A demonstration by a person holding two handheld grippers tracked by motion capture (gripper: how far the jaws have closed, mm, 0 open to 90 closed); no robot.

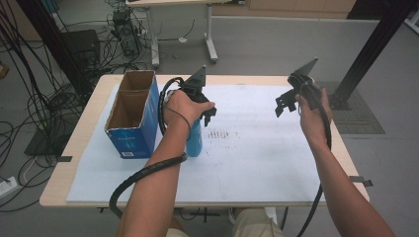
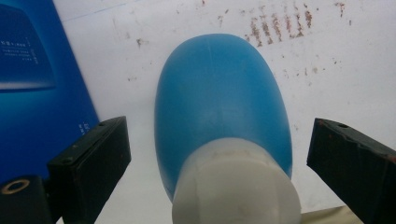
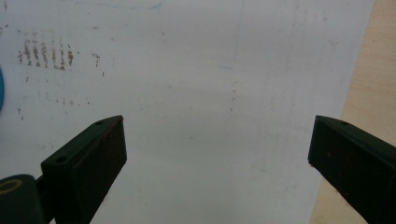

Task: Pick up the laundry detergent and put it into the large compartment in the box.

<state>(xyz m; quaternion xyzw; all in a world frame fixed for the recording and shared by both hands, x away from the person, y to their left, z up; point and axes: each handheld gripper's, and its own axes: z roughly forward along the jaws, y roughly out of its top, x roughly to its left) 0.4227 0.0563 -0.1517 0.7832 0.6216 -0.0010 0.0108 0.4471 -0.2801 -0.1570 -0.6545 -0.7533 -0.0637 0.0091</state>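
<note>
Cardboard box point(image 1: 132, 116), blue outside and open at the top, stands at the left on the white sheet point(image 1: 257, 163). Just beside it, to its right, a blue bottle point(image 1: 194, 140) with a white cap point(image 2: 236, 189) stands upright. The left gripper point(image 1: 207, 114) hovers over the bottle, jaws spread wide on either side without touching. The right gripper point(image 1: 286, 104) hangs well apart over bare sheet near the table point(image 1: 353, 163) edge, jaws also spread, holding nothing.

A white sheet point(image 1: 257, 163) covered the wooden tabletop point(image 1: 91, 113); at left stood a blue bottle point(image 1: 194, 140) beside an open blue box point(image 1: 132, 116).
</note>
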